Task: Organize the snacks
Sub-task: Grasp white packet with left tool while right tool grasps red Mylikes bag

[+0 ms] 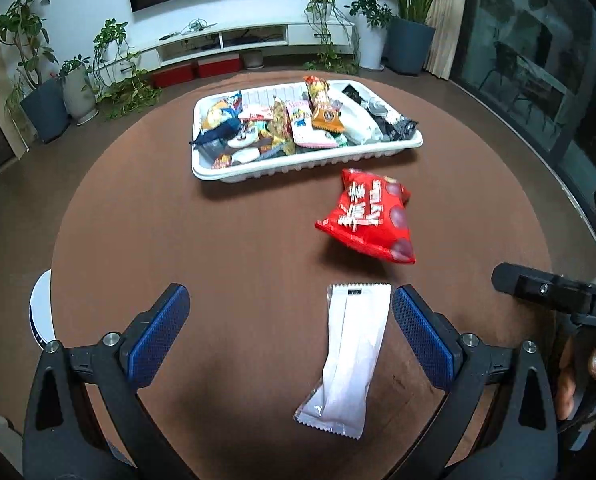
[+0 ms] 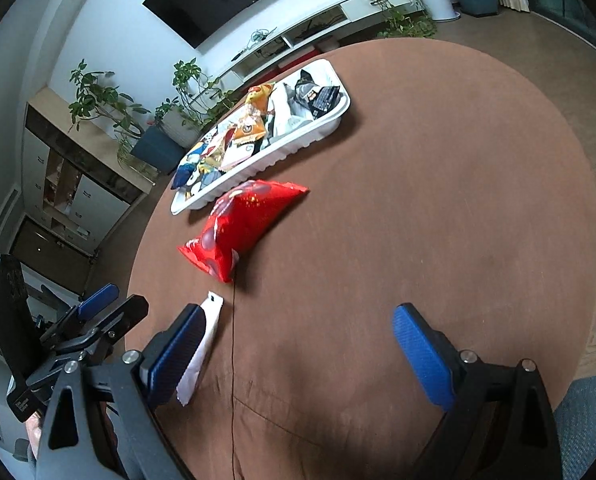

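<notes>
Left wrist view: the left gripper (image 1: 289, 328) hangs over the brown table (image 1: 217, 240) with its jaws wide and nothing between the pads. A white packet (image 1: 350, 360) lies flat in the lower centre of the frame, lengthwise toward the camera, its far end just beside the right-hand blue pad and its near, crimped end nearer the bottom edge. It looks thin, glossy and slightly puffed, with serrated seals at both ends. Above and right of it, well apart, a red bag (image 1: 370, 216) sits tilted and inflated, with white lettering on its face. Farther up, a white tray (image 1: 310, 164) holds a jumble of snacks. At the right edge part of the right gripper and a thumb show.

Right wrist view: the right gripper (image 2: 298, 344) is also spread wide and empty. The white packet (image 2: 203, 340) appears at lower left, half hidden behind the left-hand blue pad. The red bag (image 2: 241, 228) lies at centre left, just short of the tray (image 2: 281, 152), which runs diagonally toward the upper centre. The left gripper (image 2: 93, 308) shows at the far left edge.

Two snacks remain outside the tray, so the sorting seems near its end. The packet looks like the one in hand: the left gripper would need to shift right to straddle it, descend, and close across its narrow width. Being flat and slick, it may slip or fold when pinched.
</notes>
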A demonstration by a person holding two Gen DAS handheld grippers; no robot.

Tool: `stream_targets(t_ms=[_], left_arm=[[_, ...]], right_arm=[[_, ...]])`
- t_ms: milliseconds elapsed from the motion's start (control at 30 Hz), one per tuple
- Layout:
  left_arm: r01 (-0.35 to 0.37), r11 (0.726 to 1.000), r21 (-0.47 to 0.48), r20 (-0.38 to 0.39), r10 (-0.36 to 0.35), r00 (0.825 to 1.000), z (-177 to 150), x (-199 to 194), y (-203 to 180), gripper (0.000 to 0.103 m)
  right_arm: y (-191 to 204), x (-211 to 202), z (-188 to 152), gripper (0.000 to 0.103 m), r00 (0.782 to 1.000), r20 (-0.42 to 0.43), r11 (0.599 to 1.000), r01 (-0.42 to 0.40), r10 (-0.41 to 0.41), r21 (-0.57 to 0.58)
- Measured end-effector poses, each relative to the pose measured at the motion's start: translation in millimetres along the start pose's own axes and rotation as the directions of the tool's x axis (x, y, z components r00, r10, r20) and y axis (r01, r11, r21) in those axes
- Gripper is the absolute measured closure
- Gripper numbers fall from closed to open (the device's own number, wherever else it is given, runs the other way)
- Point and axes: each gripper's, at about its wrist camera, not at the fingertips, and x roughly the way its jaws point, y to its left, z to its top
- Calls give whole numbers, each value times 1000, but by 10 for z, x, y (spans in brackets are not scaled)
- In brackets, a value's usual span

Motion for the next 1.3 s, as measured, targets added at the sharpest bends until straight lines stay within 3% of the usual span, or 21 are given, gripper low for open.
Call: stream_targets(t_ms=[333, 633, 833, 1100, 1200, 1300], left_arm=[[-8, 1000, 15, -63, 9, 998, -245, 169, 19, 1], [-12, 995, 94, -134, 24, 991, -273, 440, -146, 2], [47, 996, 81, -158, -34, 987, -294, 533, -133, 20], [91, 991, 102, -157, -74, 985, -242, 525, -161, 60], [96, 990, 101, -155, -79, 985, -246, 517, -133, 69], [108, 990, 92, -155, -93, 984, -259, 507, -84, 71]], right_arm=[[52, -22, -97, 6, 999, 0, 999, 38, -38, -33], [140, -6, -118, 6, 999, -9, 997, 53, -53, -51], [241, 35, -43, 6, 998, -7, 995, 64, -65, -77], [530, 256, 294, 6, 998, -36, 994, 55, -59, -93], [605, 349, 408, 6, 996, -66, 995, 59, -65, -83], [598, 492, 522, 6, 990, -130, 998, 55, -57, -17]])
